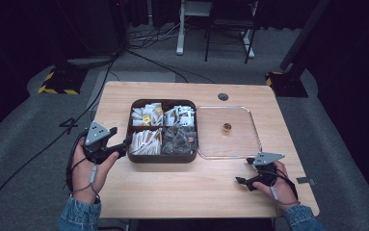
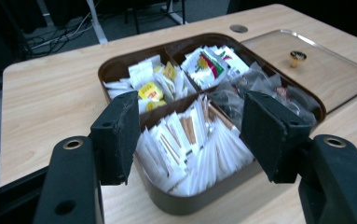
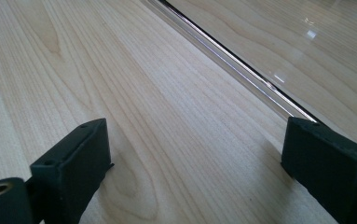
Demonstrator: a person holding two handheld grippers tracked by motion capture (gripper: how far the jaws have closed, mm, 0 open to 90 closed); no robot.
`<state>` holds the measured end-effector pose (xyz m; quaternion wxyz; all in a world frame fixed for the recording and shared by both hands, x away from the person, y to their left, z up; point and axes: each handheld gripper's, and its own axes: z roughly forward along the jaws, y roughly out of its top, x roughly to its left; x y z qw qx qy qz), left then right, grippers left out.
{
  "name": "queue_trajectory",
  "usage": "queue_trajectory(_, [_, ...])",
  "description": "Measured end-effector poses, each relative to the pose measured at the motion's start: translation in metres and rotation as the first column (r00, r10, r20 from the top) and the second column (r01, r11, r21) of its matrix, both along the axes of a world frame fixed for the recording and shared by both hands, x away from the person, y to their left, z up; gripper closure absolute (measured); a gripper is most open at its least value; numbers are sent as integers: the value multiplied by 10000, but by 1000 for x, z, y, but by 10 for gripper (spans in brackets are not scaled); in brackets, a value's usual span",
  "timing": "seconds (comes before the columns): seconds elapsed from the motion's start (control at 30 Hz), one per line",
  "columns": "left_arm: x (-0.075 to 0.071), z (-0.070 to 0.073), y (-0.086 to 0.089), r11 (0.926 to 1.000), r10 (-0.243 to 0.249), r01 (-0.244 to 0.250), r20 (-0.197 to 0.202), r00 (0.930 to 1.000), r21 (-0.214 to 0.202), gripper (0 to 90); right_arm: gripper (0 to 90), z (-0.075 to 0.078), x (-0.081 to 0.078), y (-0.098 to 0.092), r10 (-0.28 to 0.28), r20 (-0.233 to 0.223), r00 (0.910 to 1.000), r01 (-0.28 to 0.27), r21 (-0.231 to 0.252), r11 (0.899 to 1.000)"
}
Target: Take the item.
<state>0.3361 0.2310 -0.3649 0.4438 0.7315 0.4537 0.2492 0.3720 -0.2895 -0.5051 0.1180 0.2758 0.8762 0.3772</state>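
Observation:
A brown box with four compartments sits mid-table. Its near-left compartment holds white and brown sachets; the near-right one holds dark clear-wrapped pieces. My left gripper hovers just left of the box's near-left corner and is open. In the left gripper view its jaws stand wide with nothing between them, and the sachets lie beyond. A clear lid with a gold knob lies flat to the right of the box. My right gripper rests open on bare wood just in front of the lid's edge.
The far compartments hold white and yellow packets and white printed packets. A cable hole sits near the table's far edge, and a small grey tag lies by the right edge. Bare wood stretches between my hands.

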Motion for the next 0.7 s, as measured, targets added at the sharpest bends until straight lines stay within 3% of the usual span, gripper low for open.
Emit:
queue_trajectory(0.1, [6, 4, -1, 10000, 11, -11, 11, 10000, -92, 379, 78, 0, 0, 0, -2, 1, 10000, 2, 5, 10000])
queue_trajectory(0.27, [17, 9, -2, 9982, 123, -106, 283, 9995, -584, 380, 81, 0, 0, 0, -11, 5, 10000, 11, 11, 10000])
queue_trajectory(0.43, [34, 11, -4, 9984, 557, -555, 429, 9975, -63, 378, 93, 0, 0, 0, -56, 29, 10000, 56, 25, 10000])
queue_trajectory(0.7, [64, 17, -11, 9980, 627, -622, 491, 9968, -113, 379, 105, 0, 0, -1, -122, 57, 9999, 122, 45, 9999])
